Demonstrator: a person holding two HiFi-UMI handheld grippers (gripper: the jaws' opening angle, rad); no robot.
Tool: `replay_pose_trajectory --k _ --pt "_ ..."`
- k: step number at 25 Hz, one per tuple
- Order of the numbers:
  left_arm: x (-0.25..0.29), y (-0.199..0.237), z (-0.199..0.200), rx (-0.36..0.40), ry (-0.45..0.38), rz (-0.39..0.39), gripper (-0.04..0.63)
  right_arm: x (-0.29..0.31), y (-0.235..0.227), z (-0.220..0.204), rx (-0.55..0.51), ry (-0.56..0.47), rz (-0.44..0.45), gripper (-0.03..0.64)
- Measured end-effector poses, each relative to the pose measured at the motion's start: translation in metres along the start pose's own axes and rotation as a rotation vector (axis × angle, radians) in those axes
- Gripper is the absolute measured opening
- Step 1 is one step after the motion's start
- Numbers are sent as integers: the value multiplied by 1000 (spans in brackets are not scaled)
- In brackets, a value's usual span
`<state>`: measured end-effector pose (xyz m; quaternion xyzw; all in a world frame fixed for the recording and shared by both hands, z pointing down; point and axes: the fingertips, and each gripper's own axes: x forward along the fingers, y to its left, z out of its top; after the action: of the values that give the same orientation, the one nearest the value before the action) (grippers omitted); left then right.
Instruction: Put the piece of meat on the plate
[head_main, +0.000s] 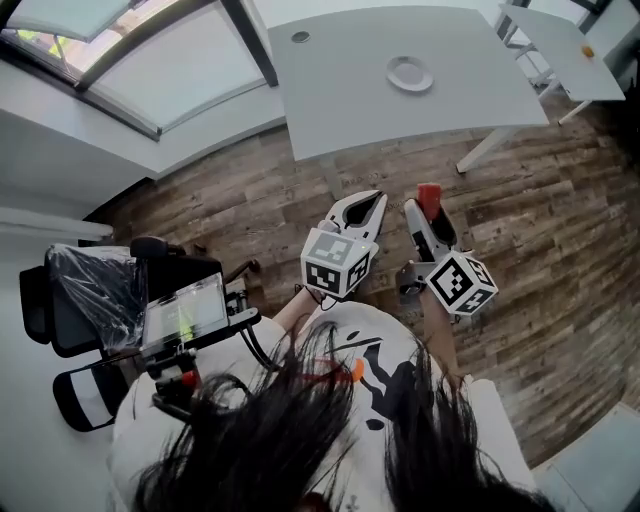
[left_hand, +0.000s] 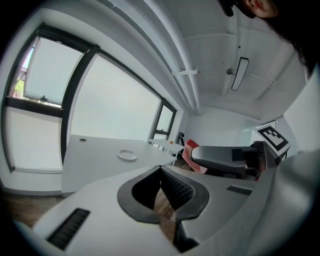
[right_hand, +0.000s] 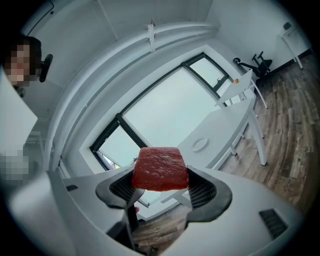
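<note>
My right gripper (right_hand: 161, 189) squeezes the piece of meat (right_hand: 160, 168), and my left gripper (left_hand: 161, 175) is closed on nothing. The plate (head_main: 410, 74) is far off on the table (head_main: 340, 100), so I should keep squeezing, go slowly, and let go low over it.

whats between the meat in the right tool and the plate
Head view: only wood floor and bare table lie between the meat and the plate.

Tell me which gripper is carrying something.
The right gripper: it clamps the red rectangular piece of meat, while the left gripper is shut on nothing.
</note>
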<state>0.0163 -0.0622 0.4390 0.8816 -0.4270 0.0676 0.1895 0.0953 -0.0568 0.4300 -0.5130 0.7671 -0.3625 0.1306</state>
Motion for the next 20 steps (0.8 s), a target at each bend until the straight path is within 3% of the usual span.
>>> replay_pose_trajectory --k 10,20 --pt "62 88 47 -29 16 -34 5 109 0 24 21 13 -56 314" --pt "92 117 64 -49 33 -91 6 143 -6 32 34 25 -121 314"
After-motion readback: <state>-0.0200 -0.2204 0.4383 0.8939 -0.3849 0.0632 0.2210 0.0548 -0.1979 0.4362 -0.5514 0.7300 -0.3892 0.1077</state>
